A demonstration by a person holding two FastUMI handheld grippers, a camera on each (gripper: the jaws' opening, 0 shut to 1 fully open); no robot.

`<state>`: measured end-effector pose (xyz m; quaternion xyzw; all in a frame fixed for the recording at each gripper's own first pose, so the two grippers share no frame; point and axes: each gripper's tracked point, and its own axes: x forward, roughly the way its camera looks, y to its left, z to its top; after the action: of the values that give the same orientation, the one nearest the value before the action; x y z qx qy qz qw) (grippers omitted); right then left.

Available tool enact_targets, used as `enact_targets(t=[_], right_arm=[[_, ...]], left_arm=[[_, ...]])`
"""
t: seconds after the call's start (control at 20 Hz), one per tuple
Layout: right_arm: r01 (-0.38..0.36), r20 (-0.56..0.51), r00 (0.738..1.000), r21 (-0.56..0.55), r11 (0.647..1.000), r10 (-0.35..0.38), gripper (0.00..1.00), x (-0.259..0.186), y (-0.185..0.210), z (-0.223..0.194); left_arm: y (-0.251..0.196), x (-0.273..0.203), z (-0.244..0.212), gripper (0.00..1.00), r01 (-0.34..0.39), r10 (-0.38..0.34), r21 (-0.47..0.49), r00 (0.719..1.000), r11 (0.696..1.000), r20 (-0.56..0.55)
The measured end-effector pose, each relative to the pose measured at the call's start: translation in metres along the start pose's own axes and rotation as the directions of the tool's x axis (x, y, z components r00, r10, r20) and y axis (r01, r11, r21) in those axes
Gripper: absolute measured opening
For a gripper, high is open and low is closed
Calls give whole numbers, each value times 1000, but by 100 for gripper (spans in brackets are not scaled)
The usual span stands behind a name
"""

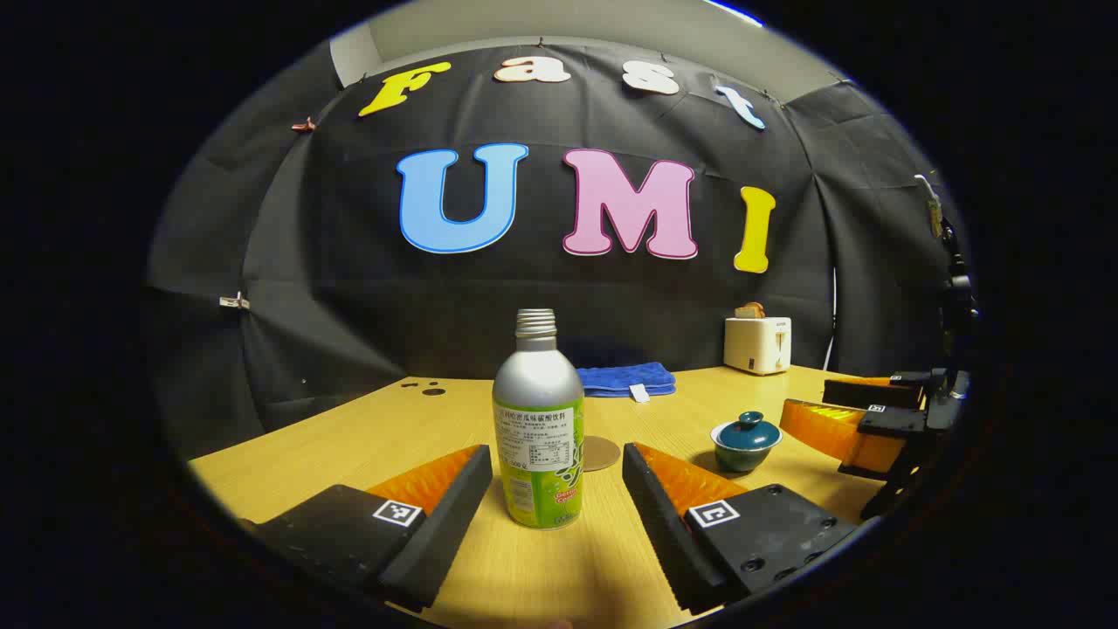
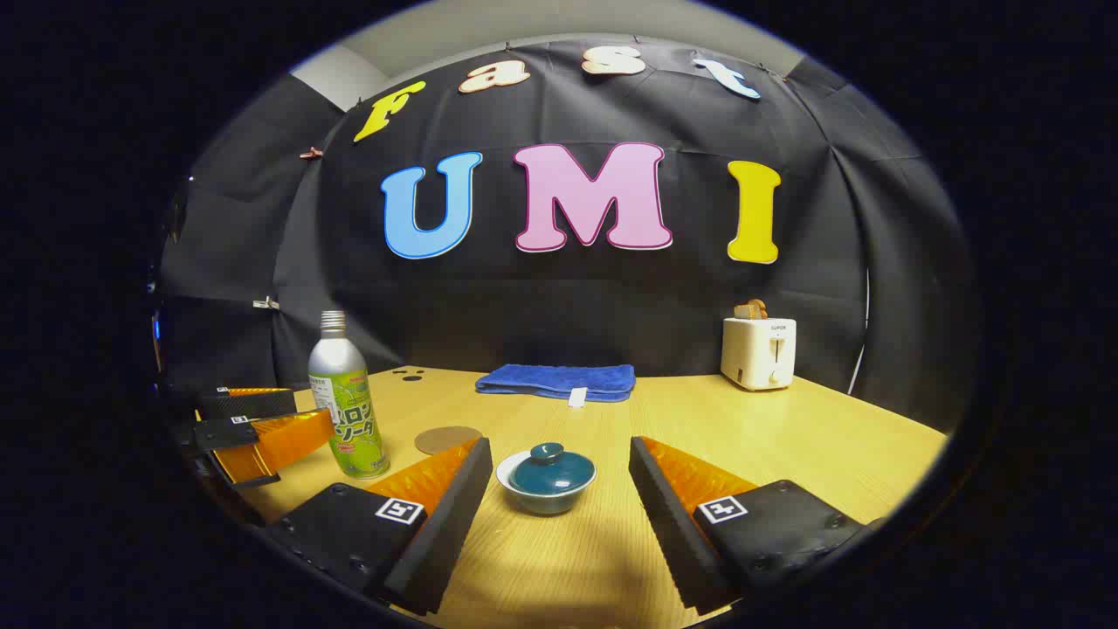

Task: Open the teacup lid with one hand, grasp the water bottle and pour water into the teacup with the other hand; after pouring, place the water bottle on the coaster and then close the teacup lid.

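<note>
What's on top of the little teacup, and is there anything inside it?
A dark teal lid with a round knob sits on top of the teacup, covering it. Because the lid is still on, the inside is hidden, so whether it holds anything cannot be seen.

The right gripper [image 2: 559, 476] stands spread around the lidded teal ceramic teacup [image 2: 547, 479] on the pale wooden tabletop [image 2: 786, 437], fingers [image 2: 454, 489] apart from it.

Folded blue towel [image 2: 557, 381] and white toaster [image 2: 758, 352] on wooden table [image 2: 786, 437]
</note>
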<state>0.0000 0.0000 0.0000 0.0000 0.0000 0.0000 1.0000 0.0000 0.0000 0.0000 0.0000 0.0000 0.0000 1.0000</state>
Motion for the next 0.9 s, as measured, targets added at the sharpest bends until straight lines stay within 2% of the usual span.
enact_targets(t=[0.2, 0.45, 0.6, 0.9], right_arm=[[-27, -1, 1000, 2, 1000, 27, 98, 6, 6, -1], [-38, 1, 999, 2, 999, 38, 98, 10, 8, -1], [-39, 1, 999, 1, 999, 39, 98, 11, 8, -2], [-19, 2, 1000, 1, 1000, 19, 98, 14, 4, -2]], left_arm=[[9, 2, -1, 95, -45, 45, 0, 999, 999, -2], [7, 3, -2, 95, -37, 37, 0, 999, 999, 0], [4, 9, -1, 95, -3, 3, 2, 1000, 1000, 0], [6, 16, -2, 95, 9, -9, 2, 1000, 1000, 2]])
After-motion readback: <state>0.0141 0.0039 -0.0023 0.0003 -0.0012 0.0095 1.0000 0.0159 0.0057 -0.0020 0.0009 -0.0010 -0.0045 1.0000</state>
